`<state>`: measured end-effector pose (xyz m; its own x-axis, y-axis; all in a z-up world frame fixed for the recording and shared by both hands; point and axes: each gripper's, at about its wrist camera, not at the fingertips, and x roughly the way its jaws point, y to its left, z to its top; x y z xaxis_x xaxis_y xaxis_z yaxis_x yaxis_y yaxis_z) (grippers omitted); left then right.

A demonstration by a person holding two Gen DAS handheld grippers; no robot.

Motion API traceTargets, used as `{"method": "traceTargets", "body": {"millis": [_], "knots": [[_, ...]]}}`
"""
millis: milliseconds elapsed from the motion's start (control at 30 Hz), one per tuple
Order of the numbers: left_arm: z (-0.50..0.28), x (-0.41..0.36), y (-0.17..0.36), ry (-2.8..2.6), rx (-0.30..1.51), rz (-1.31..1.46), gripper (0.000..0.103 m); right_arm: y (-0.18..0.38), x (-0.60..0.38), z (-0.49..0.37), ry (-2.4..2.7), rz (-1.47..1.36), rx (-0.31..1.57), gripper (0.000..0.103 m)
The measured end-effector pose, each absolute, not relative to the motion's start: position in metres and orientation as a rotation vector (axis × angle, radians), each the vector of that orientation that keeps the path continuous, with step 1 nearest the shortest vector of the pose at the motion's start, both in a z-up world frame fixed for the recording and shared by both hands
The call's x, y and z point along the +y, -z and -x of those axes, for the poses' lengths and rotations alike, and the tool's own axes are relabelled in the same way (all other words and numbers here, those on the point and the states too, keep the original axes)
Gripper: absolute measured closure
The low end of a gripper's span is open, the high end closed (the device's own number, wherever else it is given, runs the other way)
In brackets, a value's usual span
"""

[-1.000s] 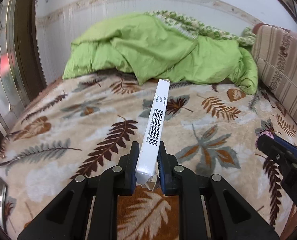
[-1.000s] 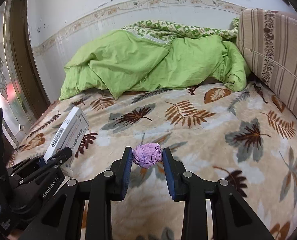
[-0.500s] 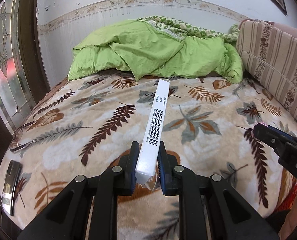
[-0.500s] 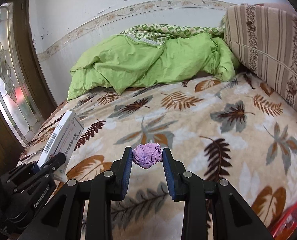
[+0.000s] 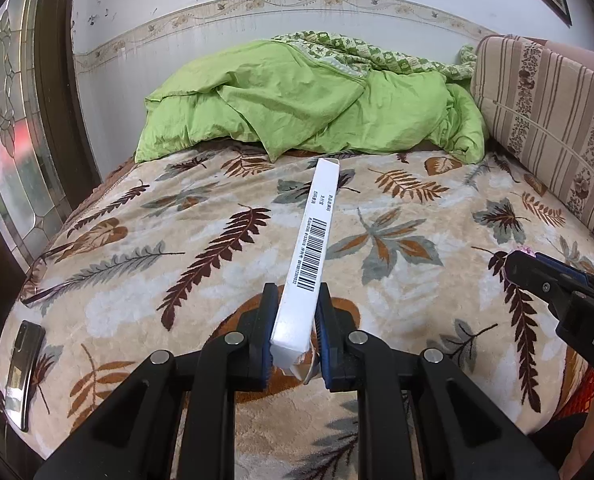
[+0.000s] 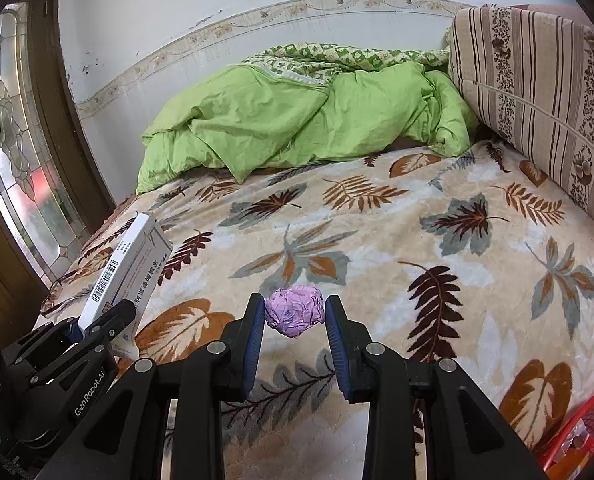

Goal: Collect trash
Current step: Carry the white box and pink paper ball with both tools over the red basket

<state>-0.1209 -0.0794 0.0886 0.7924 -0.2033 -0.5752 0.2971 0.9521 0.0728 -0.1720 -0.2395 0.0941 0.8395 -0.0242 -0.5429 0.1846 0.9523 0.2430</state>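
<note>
My left gripper is shut on a flat white carton with a barcode, held edge-up above the near end of the bed. The same carton and left gripper show at the lower left of the right wrist view. My right gripper is shut on a crumpled purple paper ball, also lifted above the bed. The right gripper's tip shows at the right edge of the left wrist view.
The bed has a leaf-patterned blanket, a green quilt at the far end and a striped cushion on the right. A dark phone lies at the bed's near left edge. A red basket stands at lower right.
Both grippers have pulled back from the bed with the carton and the paper ball still held. More of the bed, the phone and the red basket have come into view.
</note>
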Motion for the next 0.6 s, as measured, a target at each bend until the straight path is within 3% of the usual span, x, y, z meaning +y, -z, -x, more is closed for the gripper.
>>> {"method": "traceTargets", "body": {"millis": [600], "knots": [[0.144, -0.095, -0.098, 0.448, 0.590, -0.155, 0.086, -0.104, -0.257, 0.209, 0.108, -0.371, 0.568, 0.070]]}}
